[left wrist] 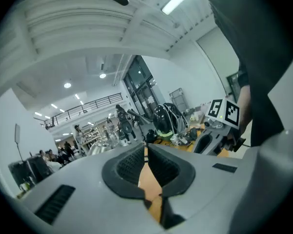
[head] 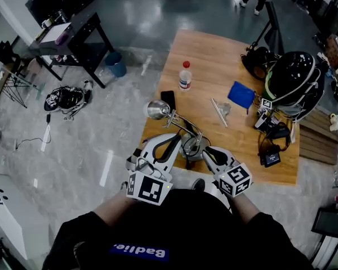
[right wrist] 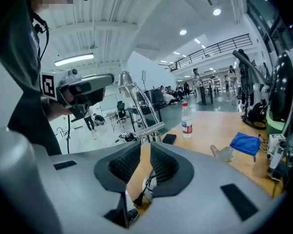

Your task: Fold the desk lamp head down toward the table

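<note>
A chrome desk lamp stands on the wooden table (head: 214,49). Its round head (head: 156,109) is raised at the left, and a jointed arm (head: 180,122) slopes down to the base (head: 192,147). My left gripper (head: 172,140) sits just left of the base, shut with nothing between its pads (left wrist: 146,147). Just right of the base is my right gripper (head: 207,152), jaws slightly apart and empty (right wrist: 147,150). In the right gripper view the lamp arm (right wrist: 136,101) rises ahead, and the base with its black cord (right wrist: 145,186) lies below the jaws.
A water bottle (head: 185,75), a black phone (head: 168,99), a blue cloth (head: 241,94) and a clear plastic piece (head: 221,111) lie beyond the lamp. A black helmet-like bundle (head: 293,77) and small electronics (head: 270,145) crowd the right side. The table's near edge is under my grippers.
</note>
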A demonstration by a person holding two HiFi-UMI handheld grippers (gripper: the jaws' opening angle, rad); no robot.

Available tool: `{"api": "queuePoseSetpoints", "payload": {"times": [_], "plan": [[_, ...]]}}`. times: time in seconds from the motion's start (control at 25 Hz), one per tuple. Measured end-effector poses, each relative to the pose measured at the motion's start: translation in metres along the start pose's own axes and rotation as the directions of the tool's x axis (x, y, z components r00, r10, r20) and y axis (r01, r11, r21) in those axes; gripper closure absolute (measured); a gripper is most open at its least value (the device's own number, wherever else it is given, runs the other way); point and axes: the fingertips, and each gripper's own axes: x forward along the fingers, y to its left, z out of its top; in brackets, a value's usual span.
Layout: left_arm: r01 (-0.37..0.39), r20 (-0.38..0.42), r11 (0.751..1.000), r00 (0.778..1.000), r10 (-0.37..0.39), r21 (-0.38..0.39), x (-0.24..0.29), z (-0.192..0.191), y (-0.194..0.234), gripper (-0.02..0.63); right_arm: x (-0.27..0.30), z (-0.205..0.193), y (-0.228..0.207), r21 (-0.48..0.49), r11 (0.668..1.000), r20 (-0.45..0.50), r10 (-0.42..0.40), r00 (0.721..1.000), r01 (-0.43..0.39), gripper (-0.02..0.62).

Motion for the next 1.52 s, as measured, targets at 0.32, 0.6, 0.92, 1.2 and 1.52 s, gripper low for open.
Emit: {"api": "queuePoseSetpoints", "payload": {"times": [0.32,0.6,0.92,1.2,1.52], "plan": [[-0.054,-0.218,0.908,0.963,0.157,0.414,0.018,-0.021,0.008,0.487,0.025,-0.021,-0.015,-0.057,0.996,-0.086,0.059,0.995,-0.064,0.446],[0.027,-0.322,0.781,0.92,0.225,0.624,0.031,-0.038,0.008,0.456,0.046,-0.029,-0.024,-0.117,0.991,-0.114,0.047,0.992,-0.06,0.439],[0.025,-0.309,0.717,0.913,0.268,0.697,0.043,-0.042,0.013,0.458,0.062,-0.018,-0.03,-0.163,0.986,-0.071,0.026,0.997,-0.037,0.44],[0.048,-0.363,0.764,0.898,0.249,0.643,0.042,-0.066,0.02,0.495,0.064,-0.015,-0.026,-0.158,0.986,-0.029,0.044,0.999,-0.048,0.472],[0.03,-0.405,0.858,0.89,0.211,0.513,0.042,-0.11,0.023,0.523,0.064,-0.017,-0.027,-0.161,0.986,-0.038,0.029,0.999,-0.035,0.472]]}}
